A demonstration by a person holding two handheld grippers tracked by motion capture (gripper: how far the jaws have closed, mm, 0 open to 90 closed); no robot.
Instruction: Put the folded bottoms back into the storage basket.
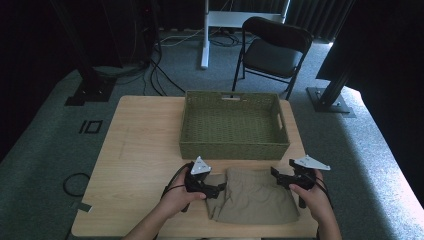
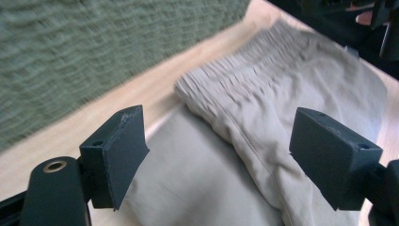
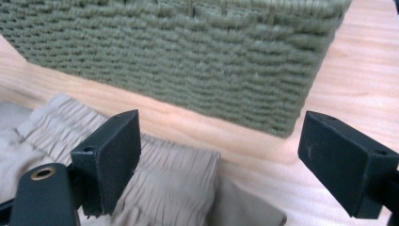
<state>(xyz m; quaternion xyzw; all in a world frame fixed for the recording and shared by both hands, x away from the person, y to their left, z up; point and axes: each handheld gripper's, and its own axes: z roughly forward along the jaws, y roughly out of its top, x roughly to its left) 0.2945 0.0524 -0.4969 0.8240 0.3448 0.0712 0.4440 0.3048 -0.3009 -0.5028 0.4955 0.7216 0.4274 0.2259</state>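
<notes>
A folded pair of tan shorts (image 1: 252, 195) with a gathered elastic waistband lies on the wooden table (image 1: 145, 150) near its front edge. My left gripper (image 1: 220, 188) sits at the garment's left edge, jaws open; in the left gripper view the shorts (image 2: 263, 117) lie between and beyond the two black pads (image 2: 117, 150) without being pinched. My right gripper (image 1: 276, 178) hovers at the garment's upper right corner, also open; in the right gripper view the waistband (image 3: 174, 183) lies under its wide-apart jaws.
A green woven basket (image 1: 232, 148) with handle slots stands just behind the shorts, and its wall (image 3: 188, 61) faces the right gripper closely. A black folding chair (image 1: 272, 50) and cables are on the floor beyond the table.
</notes>
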